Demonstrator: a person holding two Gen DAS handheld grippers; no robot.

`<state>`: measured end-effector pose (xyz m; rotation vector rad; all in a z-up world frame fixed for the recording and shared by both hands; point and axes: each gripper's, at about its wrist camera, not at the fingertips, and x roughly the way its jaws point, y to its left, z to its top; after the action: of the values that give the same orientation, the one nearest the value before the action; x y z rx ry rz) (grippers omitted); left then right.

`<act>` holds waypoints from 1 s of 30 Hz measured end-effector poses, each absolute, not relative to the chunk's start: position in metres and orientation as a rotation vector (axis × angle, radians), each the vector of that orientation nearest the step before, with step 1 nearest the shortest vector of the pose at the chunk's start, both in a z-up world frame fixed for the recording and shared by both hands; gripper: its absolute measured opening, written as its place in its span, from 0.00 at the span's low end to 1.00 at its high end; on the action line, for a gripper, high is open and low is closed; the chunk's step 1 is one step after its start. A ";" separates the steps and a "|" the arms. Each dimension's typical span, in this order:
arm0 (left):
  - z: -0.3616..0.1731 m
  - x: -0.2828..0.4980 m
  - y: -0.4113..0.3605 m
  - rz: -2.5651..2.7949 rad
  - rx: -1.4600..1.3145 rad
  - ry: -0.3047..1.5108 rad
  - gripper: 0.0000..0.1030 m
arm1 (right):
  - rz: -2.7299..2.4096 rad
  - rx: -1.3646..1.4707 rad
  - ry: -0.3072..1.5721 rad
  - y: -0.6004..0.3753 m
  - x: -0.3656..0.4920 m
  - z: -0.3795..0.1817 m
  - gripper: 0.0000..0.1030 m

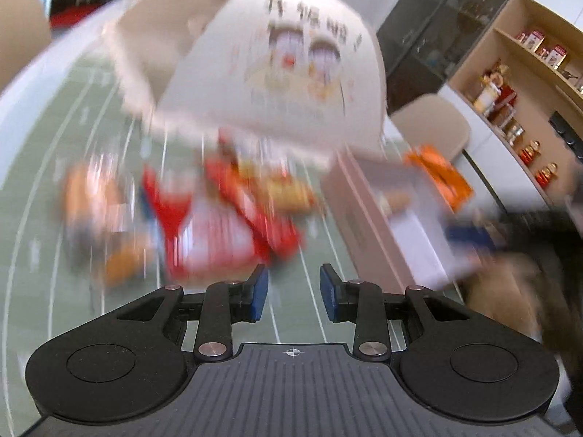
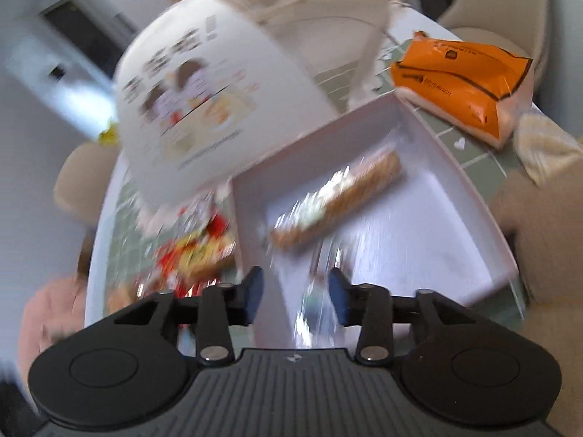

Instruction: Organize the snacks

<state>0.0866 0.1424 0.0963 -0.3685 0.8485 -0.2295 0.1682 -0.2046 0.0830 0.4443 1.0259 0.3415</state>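
Snacks [image 1: 226,215] lie in a blurred heap of red, orange and silvery wrappers on the green lined table mat [image 1: 47,167], left of centre and just beyond the left gripper [image 1: 293,293]. Its blue-padded jaws stand partly apart with only bare mat between them; the nearest red packet sits just past the left pad, not touching it. Behind the heap a large white paper bag [image 1: 277,69] with cartoon print stands in the way of anything farther off. To the right of the heap is a shallow white box [image 1: 368,204], and past its far right corner an orange tissue pack [image 1: 441,174]. Along the right edge wooden shelves [image 1: 528,83] hold jars and small boxes.

From the right wrist view, the snack heap [image 2: 196,251] shows at the near left, the white bag [image 2: 204,98] looming above it. The white box [image 2: 455,189] fills the middle, with one long golden-brown snack in clear wrap [image 2: 339,200] lying slantwise inside. The right gripper [image 2: 295,295] hangs over the box's near edge, jaws partly apart. A crinkled silvery wrapper [image 2: 313,309] sits in the gap; blur hides whether the pads press it. The orange tissue pack [image 2: 462,83] lies at the far right, beyond the box.
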 end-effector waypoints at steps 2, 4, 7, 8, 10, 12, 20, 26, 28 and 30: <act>0.098 0.133 0.142 -0.219 -0.343 0.820 0.34 | 0.362 0.377 1.014 -0.198 0.145 0.085 0.43; 0.095 0.174 0.140 -0.165 -0.317 0.800 0.34 | 0.385 0.313 1.033 -0.191 0.124 0.082 0.43; 0.082 0.235 0.126 -0.118 -0.240 0.769 0.34 | 0.389 0.264 1.084 -0.181 0.109 0.068 0.43; 0.077 0.250 0.121 -0.124 -0.207 0.781 0.34 | 0.381 0.248 1.090 -0.180 0.107 0.063 0.43; 0.061 0.275 0.104 -0.149 -0.128 0.819 0.34 | 0.368 0.238 1.084 -0.177 0.109 0.057 0.43; 0.046 0.290 0.091 -0.182 -0.040 0.880 0.31 | 0.368 0.256 1.081 -0.177 0.115 0.051 0.43; 0.042 0.236 0.098 -0.344 0.158 0.889 0.30 | 0.464 0.266 1.073 -0.148 0.144 0.036 0.45; 0.049 0.173 0.127 -0.360 0.115 0.926 0.30 | 0.556 0.201 1.031 -0.109 0.151 0.040 0.45; 0.053 0.154 0.138 -0.360 0.085 0.941 0.30 | 0.585 0.167 1.004 -0.097 0.146 0.046 0.45; 0.054 0.134 0.148 -0.354 0.033 0.947 0.30 | 0.585 0.145 0.989 -0.086 0.144 0.049 0.45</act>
<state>0.1343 0.1478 0.0541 0.0334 0.9469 -0.3542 0.1438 -0.0861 0.0493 0.1452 0.9888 0.5845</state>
